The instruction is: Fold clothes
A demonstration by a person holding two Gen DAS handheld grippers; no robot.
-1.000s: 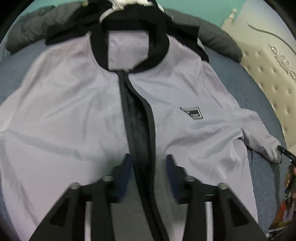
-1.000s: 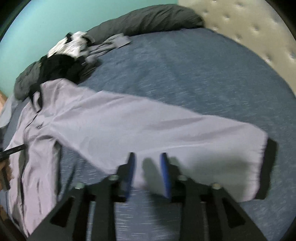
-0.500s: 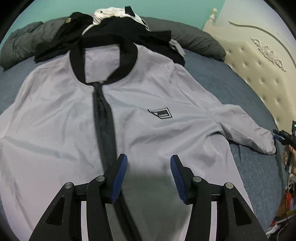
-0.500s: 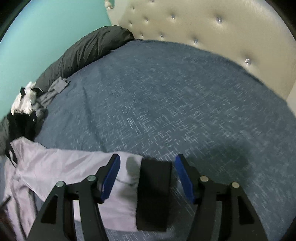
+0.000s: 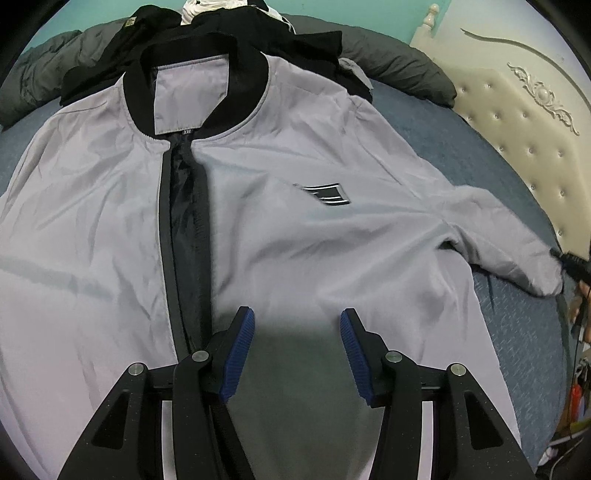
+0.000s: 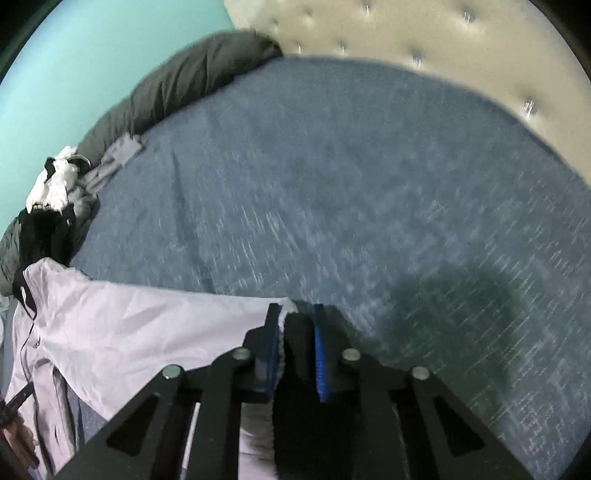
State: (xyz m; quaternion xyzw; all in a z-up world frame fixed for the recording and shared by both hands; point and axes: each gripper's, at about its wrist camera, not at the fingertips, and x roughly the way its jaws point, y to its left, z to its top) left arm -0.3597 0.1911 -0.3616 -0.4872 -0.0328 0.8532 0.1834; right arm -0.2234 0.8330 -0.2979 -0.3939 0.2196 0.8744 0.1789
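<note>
A light grey jacket is spread flat, front side up, on a bed covered with a blue sheet. Its black collar is turned toward the far end of the bed, where a heap of dark and white clothes and a dark grey duvet are lying. The zipper is open, and a small black badge is seen on the chest.

The left gripper is held above the lower part of the jacket, just beside the zipper. Its blue fingers are spread apart, and nothing is pinched between them.

The right gripper is placed at the end of one sleeve, which is stretched out to the side over the sheet. Its fingers have just been closing, and the black cuff is now pinched between them. A cream padded headboard is seen behind the bed.
</note>
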